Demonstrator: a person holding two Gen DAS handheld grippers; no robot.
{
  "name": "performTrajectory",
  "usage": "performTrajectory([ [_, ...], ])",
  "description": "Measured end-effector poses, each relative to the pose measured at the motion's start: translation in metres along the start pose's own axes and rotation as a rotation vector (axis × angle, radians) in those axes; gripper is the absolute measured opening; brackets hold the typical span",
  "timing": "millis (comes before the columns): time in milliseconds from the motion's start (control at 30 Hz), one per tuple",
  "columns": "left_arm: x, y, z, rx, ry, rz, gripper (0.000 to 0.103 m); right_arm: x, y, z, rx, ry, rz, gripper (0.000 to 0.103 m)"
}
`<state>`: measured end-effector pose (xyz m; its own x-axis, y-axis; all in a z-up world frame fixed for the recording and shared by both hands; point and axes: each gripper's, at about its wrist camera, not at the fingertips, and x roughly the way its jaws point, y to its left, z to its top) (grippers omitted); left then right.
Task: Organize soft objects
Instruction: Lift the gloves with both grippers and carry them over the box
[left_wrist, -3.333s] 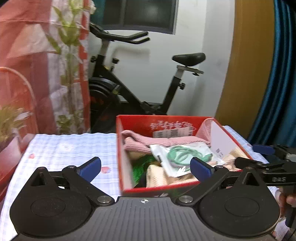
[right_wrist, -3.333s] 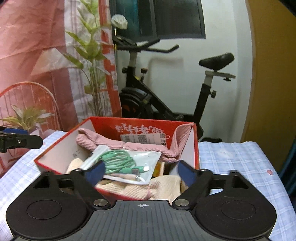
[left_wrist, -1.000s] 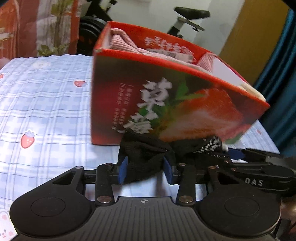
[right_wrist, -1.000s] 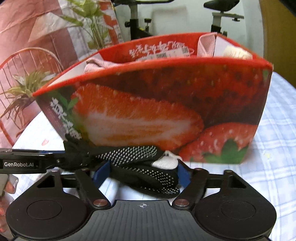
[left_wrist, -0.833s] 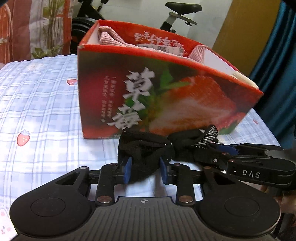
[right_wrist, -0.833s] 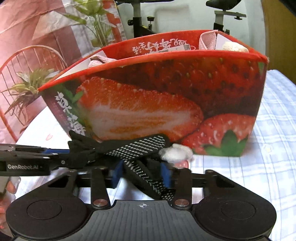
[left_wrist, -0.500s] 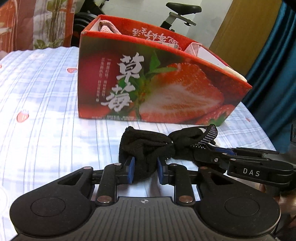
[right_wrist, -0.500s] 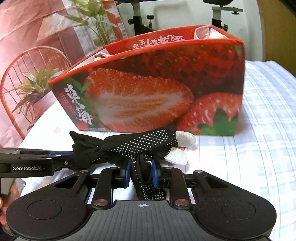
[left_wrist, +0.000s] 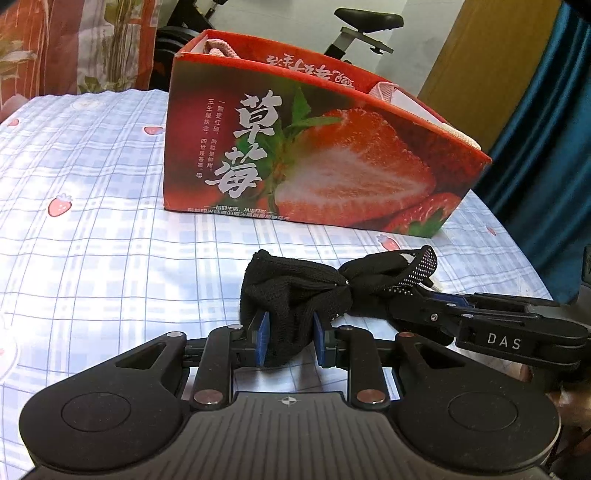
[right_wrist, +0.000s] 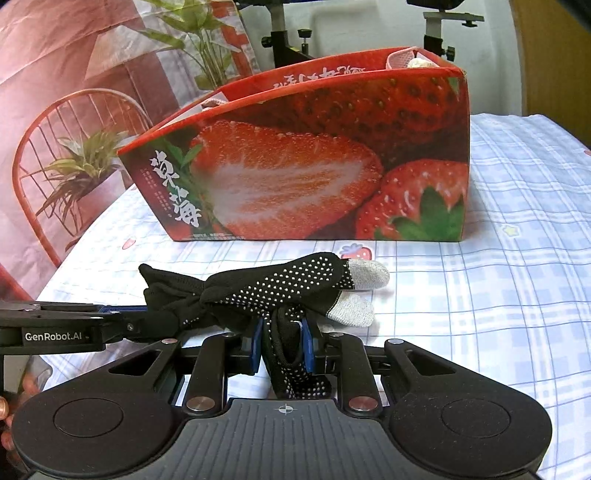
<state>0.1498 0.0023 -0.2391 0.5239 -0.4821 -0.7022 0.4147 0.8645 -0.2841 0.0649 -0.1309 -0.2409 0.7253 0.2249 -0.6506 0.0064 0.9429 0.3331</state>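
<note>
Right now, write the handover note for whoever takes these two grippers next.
Left gripper: shut on the cuff end of the black gloves, having just closed.
Right gripper: shut on the dotted finger end of the same gloves, also just closed.
Gloves: bunched together, knotted in the middle, stretched between both grippers over the checked cloth, in front of the strawberry box and apart from it.
Box: pink knitwear shows over its rim.
Done: gloves gripped at both ends.
Left: probably tidy the gloves and store them.
</note>
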Motion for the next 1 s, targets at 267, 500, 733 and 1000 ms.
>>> performTrajectory([
  [267, -0.001, 0.0, -0.002, 0.007, -0.004, 0.004, 0.026, 0.001, -0.001, -0.001, -0.007, -0.005, 0.001, 0.02],
  [500, -0.003, -0.002, -0.002, 0.006, -0.001, -0.005, 0.019, -0.003, 0.004, 0.002, -0.019, -0.031, 0.011, 0.016],
  [733, -0.012, -0.006, -0.001, 0.016, -0.025, -0.02, 0.015, -0.01, 0.006, 0.007, -0.027, -0.057, 0.012, 0.016],
  [1000, -0.057, -0.016, 0.026, 0.058, -0.193, -0.03, 0.015, -0.038, 0.018, 0.027, -0.08, -0.179, 0.029, 0.015],
])
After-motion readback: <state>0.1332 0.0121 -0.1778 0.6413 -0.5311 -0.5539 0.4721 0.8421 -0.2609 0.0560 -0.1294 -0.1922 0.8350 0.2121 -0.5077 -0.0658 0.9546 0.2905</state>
